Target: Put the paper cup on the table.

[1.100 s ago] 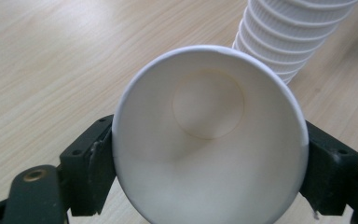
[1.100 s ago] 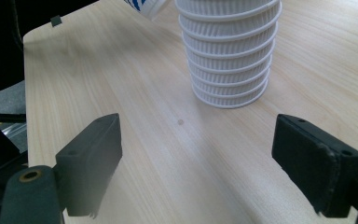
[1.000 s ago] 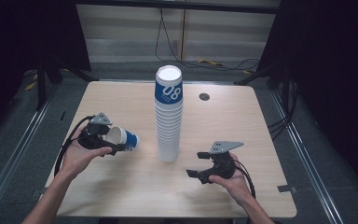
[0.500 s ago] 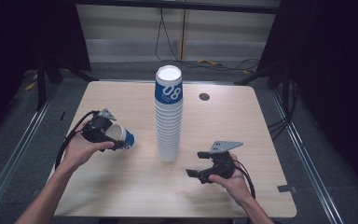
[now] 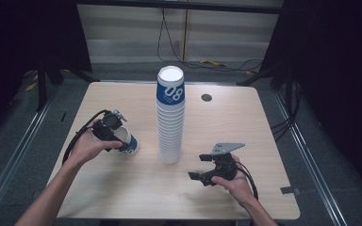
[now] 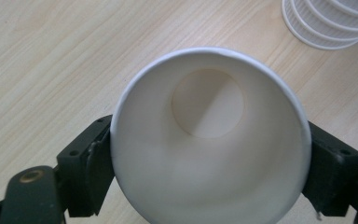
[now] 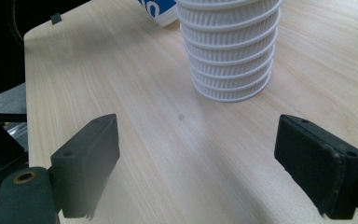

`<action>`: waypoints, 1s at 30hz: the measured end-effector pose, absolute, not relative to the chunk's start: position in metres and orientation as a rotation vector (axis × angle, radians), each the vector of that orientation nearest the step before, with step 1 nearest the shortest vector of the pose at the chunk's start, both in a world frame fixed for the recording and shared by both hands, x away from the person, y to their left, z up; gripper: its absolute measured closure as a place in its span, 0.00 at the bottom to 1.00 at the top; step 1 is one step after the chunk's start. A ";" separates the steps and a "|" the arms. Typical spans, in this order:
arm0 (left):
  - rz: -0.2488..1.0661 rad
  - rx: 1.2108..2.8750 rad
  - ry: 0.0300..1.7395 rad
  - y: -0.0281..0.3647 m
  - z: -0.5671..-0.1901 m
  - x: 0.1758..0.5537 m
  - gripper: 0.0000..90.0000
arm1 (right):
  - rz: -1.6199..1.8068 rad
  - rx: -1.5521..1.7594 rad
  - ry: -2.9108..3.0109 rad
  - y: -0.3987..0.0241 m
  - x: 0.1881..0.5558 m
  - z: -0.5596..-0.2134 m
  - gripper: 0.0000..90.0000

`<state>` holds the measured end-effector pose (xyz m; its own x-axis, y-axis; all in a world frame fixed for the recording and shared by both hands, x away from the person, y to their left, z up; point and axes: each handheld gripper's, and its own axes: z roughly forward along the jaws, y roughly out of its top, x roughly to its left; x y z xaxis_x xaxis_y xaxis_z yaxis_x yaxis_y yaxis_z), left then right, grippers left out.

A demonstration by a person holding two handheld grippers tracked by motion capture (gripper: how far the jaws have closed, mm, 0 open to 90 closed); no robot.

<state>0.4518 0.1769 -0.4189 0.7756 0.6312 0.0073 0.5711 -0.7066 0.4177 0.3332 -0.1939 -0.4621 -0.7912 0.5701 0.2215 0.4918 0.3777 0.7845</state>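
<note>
While the left tongs clamp a single paper cup by its rim, the cup stack stands just to their right, upright on the desk.
The cup lies tilted, mouth toward the hand, nearer the left hand than the right. Right tongs gape wide and empty, having just opened. Since earlier, the cup has drifted toward the stack.

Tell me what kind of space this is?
Likely a lab or studio recording bay, not a home: one bare wooden table ringed by black curtains, floor rails alongside it, loose cables behind it, and a staged cup stack.
</note>
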 end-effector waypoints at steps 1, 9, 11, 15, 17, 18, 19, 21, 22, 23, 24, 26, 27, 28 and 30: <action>0.222 2.591 0.906 0.175 -0.418 0.453 0.18 | 1.397 0.978 2.539 -0.193 0.333 -0.463 0.16; 0.281 2.673 0.878 0.160 -0.422 0.460 0.15 | 1.388 0.982 2.526 -0.196 0.333 -0.462 0.16; 0.285 2.679 0.878 0.160 -0.424 0.461 0.14 | 1.388 0.987 2.525 -0.196 0.333 -0.461 0.16; 0.302 2.683 0.864 0.157 -0.425 0.460 0.15 | 1.400 0.981 2.528 -0.195 0.333 -0.461 0.16; 0.291 2.674 0.860 0.156 -0.428 0.460 0.16 | 1.398 0.975 2.532 -0.194 0.333 -0.461 0.16; 0.290 2.672 0.856 0.157 -0.428 0.461 0.16 | 1.398 0.975 2.534 -0.194 0.333 -0.461 0.16; 0.299 2.655 0.863 0.158 -0.428 0.461 0.16 | 1.398 0.975 2.537 -0.194 0.333 -0.461 0.16; 0.295 2.639 0.869 0.161 -0.430 0.463 0.16 | 1.399 0.973 2.537 -0.193 0.332 -0.461 0.16; 0.281 2.635 0.867 0.162 -0.431 0.464 0.16 | 1.401 0.971 2.536 -0.193 0.332 -0.461 0.16; 0.266 2.629 0.874 0.163 -0.431 0.464 0.16 | 1.399 0.972 2.535 -0.193 0.332 -0.461 0.16; 0.261 2.624 0.874 0.164 -0.431 0.464 0.16 | 1.398 0.975 2.534 -0.194 0.332 -0.461 0.16; 0.235 2.605 0.878 0.166 -0.432 0.463 0.16 | 1.398 0.980 2.533 -0.194 0.333 -0.461 0.16; 0.233 2.599 0.881 0.167 -0.433 0.464 0.16 | 1.403 0.985 2.533 -0.194 0.333 -0.461 0.16; 0.232 2.593 0.895 0.168 -0.434 0.463 0.17 | 1.412 0.991 2.532 -0.195 0.333 -0.461 0.16; 0.234 2.580 0.899 0.171 -0.435 0.463 0.17 | 1.409 0.990 2.531 -0.195 0.334 -0.461 0.16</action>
